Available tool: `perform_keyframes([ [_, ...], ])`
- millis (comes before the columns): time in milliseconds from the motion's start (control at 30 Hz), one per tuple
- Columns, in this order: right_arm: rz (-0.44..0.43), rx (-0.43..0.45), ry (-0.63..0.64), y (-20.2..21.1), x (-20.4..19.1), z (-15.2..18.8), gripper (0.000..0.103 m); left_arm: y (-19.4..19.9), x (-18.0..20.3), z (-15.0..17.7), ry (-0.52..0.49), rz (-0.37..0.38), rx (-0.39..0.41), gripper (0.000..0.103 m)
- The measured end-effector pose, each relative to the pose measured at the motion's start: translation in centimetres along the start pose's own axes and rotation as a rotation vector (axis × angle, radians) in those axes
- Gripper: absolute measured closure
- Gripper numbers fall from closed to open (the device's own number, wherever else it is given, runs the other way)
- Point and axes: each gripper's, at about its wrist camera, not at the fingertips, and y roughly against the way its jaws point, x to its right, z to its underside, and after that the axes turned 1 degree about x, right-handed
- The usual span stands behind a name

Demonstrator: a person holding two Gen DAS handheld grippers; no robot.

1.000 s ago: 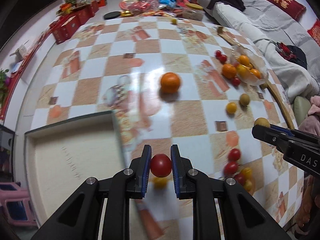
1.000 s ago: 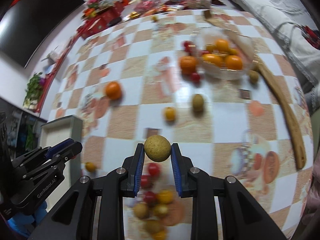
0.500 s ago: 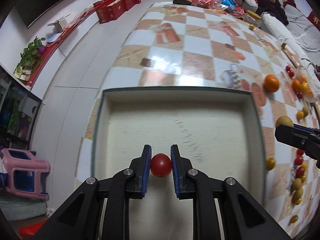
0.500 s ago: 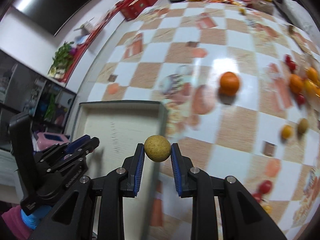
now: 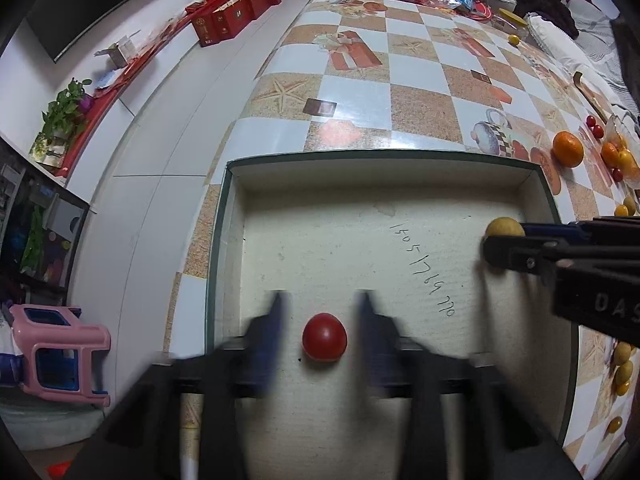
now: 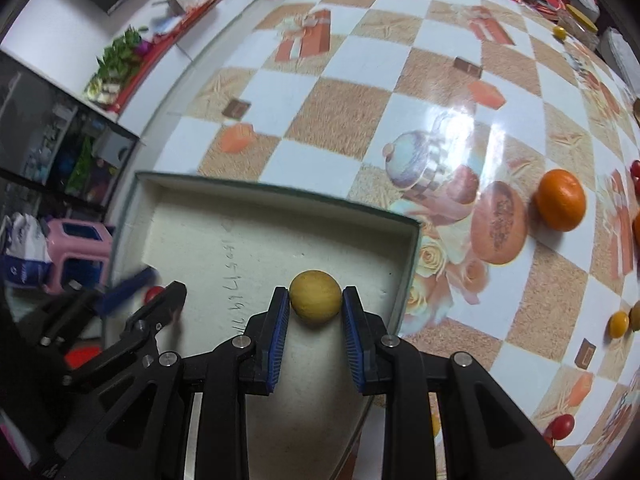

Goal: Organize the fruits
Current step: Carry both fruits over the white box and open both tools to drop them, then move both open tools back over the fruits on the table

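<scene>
"DAS" on right gripper [image 5: 504, 246] (partial), handwritten digits in box [image 5: 384, 172]

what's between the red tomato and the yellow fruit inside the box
In the left wrist view, only bare box floor with handwritten digits separates the red tomato from the yellow fruit.

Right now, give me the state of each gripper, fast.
Left gripper: open, the red tomato lies free between its fingers in the tray.
Right gripper: shut on the yellow-brown fruit.

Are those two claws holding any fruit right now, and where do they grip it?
Right gripper pinches the yellow fruit by its sides. Left gripper holds nothing; the red tomato sits free between open jaws.
</scene>
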Motion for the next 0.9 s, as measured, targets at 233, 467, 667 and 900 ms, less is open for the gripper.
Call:
perform_keyframes([
  [233,-0.02,0.027,0.011,0.3,-0.8,-0.4,0.051,0.2,0.1,0.2,-0.011,0.002,0.021,0.022],
  [467,-0.074,0.126,0.005,3.8,-0.7,-0.1,0.009,0.9,0.7,0.0,-0.03,-0.003,0.026,0.022],
  [667,-0.039,0.167,-0.103,6.2,3.3,1.5,0.009,2.0,2.4,-0.4,-0.058,0.016,0.042,0.022],
  [900,0.041,0.172,-0.238,8.3,10.1,5.1,0.009,4.0,7.6,-1.2,-0.158,0.074,0.076,0.022],
])
